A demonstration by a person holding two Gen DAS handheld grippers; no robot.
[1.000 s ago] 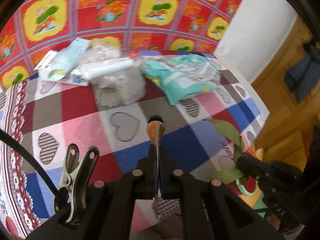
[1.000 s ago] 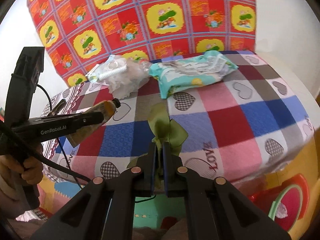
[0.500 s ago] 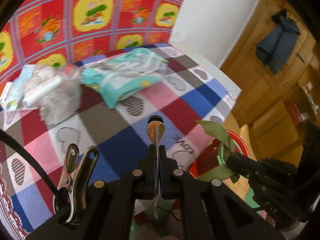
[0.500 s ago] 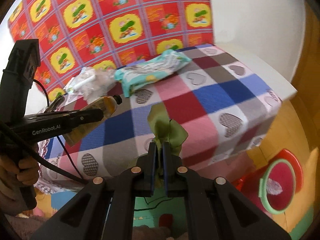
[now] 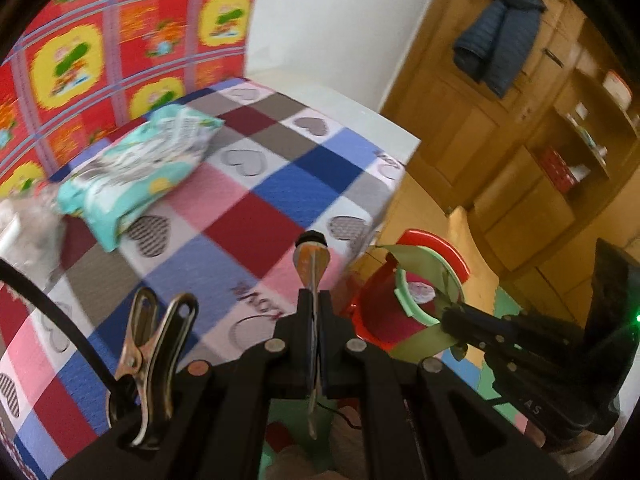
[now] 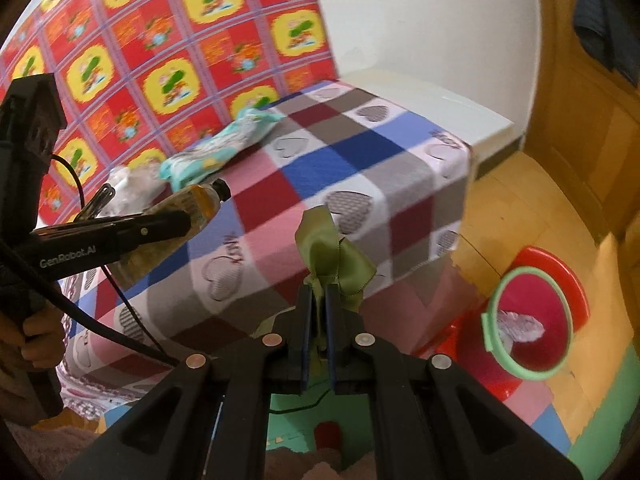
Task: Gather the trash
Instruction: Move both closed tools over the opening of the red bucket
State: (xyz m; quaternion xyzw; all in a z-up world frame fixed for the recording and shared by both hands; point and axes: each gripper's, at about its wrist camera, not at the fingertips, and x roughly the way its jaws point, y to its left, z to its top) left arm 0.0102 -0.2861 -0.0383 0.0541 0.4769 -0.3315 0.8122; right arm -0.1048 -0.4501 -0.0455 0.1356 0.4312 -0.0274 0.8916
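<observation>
The crushed clear plastic bottle with a black cap (image 6: 188, 208) is clamped flat in the left gripper (image 5: 314, 280) above the checked heart-patterned cloth (image 5: 256, 208). The olive-green satin ribbon (image 6: 332, 256) is pinched in the right gripper (image 6: 318, 308). Only the right wrist view shows crumpled pale litter inside the red bin with a mint-green rim (image 6: 532, 320) on the floor; only the left shows the hanging blue jacket (image 5: 496, 36) clearly.

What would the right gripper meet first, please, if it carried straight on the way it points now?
Probably the edge of the checked blanket beyond the green ribbon in its jaws, not the red bin, off to the side; depth is unclear.
</observation>
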